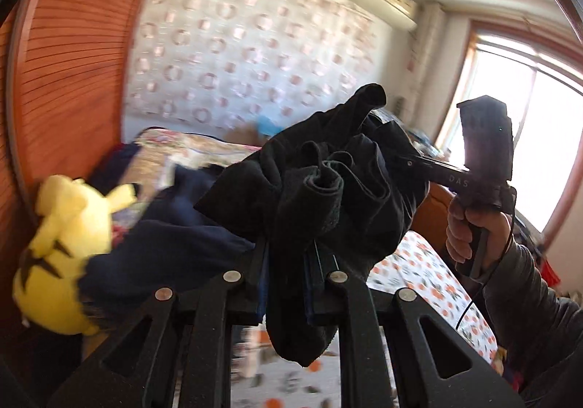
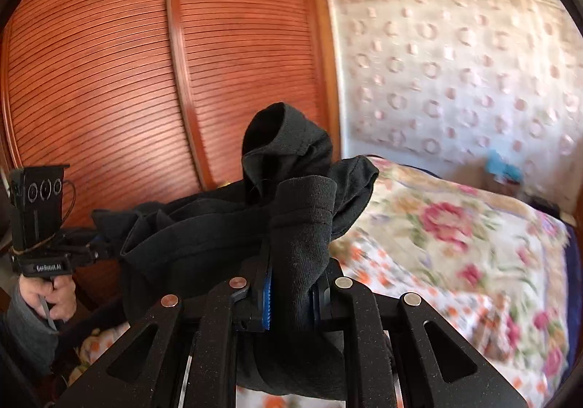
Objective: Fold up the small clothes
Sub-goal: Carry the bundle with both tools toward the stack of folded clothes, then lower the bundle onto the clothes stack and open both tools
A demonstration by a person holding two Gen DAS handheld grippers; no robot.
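- My left gripper (image 1: 288,262) is pinched narrow on a crumpled black knit garment (image 1: 328,185); the cloth bunches above the jaws and a loose end hangs below them.
- My right gripper (image 2: 288,295) is likewise clamped tight on the same black garment (image 2: 302,225), with blue pads (image 2: 267,298) showing at the cloth's edge.
- The garment is lifted clear of the bed, stretched between the two tools; in the right wrist view it runs leftward to the other gripper (image 2: 98,247).
- In the left wrist view my right hand (image 1: 470,225) grips the handle of the other tool, a grey sleeve (image 1: 535,298) behind it.
- Below lies a white bedsheet with orange flowers (image 1: 430,273); further back, a cream quilt with pink roses (image 2: 455,222).
- A yellow plush toy with black markings (image 1: 62,251) sits at the left, beside a dark navy cloth (image 1: 171,236).
- A reddish-brown slatted wooden wardrobe (image 2: 127,72) stands behind the bed.
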